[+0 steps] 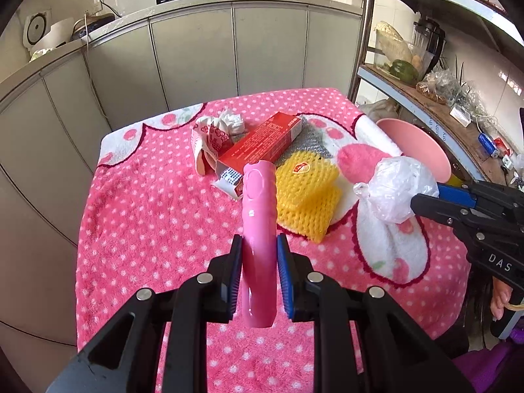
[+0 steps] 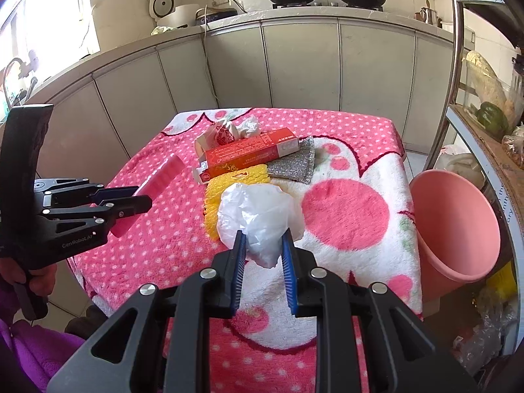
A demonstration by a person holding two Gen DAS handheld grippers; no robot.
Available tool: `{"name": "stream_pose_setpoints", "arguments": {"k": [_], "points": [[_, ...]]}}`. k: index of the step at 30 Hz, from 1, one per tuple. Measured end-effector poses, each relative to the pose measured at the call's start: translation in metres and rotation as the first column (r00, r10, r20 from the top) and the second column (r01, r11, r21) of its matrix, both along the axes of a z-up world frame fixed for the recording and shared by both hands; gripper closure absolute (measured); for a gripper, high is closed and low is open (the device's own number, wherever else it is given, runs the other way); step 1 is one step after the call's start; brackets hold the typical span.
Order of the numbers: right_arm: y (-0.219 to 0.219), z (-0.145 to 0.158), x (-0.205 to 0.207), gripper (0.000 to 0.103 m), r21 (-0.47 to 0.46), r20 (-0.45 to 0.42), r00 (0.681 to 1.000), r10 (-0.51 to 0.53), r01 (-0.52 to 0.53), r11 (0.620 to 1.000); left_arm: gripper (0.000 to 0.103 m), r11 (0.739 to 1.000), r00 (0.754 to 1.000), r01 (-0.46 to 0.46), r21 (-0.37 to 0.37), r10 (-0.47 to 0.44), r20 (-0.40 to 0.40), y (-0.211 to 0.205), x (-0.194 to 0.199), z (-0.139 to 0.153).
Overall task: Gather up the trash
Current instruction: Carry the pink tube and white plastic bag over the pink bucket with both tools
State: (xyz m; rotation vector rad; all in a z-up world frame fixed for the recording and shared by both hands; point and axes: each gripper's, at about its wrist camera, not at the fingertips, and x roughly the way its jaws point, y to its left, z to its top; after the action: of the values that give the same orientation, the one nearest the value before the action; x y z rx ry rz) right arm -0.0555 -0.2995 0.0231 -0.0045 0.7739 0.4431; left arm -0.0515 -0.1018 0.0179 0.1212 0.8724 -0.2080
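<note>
Left tongs [image 1: 259, 245] clamp a stiff, glossy pink comb [image 1: 258, 216] mid-length above the tabletop [image 1: 147, 229]; it looks slippery. Right tongs [image 2: 263, 242] pinch a light, soft plastic bag [image 2: 258, 216], held aloft near the bin [image 2: 458, 229].

The left gripper [image 1: 259, 245] points forward and downward, its blue pads [image 1: 284, 262] clamped on both sides of a pink comb [image 1: 258, 216] held off the table. The right gripper [image 2: 263, 245] also tilts downward, its jaws pinching a crumpled plastic bag [image 2: 258, 216]. A hand [image 2: 36, 278] in a purple sleeve [image 2: 36, 347] grips the left gripper's handle.
</note>
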Motion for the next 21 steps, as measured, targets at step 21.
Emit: {"name": "stream_pose_setpoints", "arguments": {"k": [21], "points": [[-0.096,0.020,0.022,0.081,0.031,0.078,0.957,-0.280,0.279,0.960,0.083,0.974,0.969,0.170,-0.151,-0.138,0.204,-0.098,0.046,0.060]]}}
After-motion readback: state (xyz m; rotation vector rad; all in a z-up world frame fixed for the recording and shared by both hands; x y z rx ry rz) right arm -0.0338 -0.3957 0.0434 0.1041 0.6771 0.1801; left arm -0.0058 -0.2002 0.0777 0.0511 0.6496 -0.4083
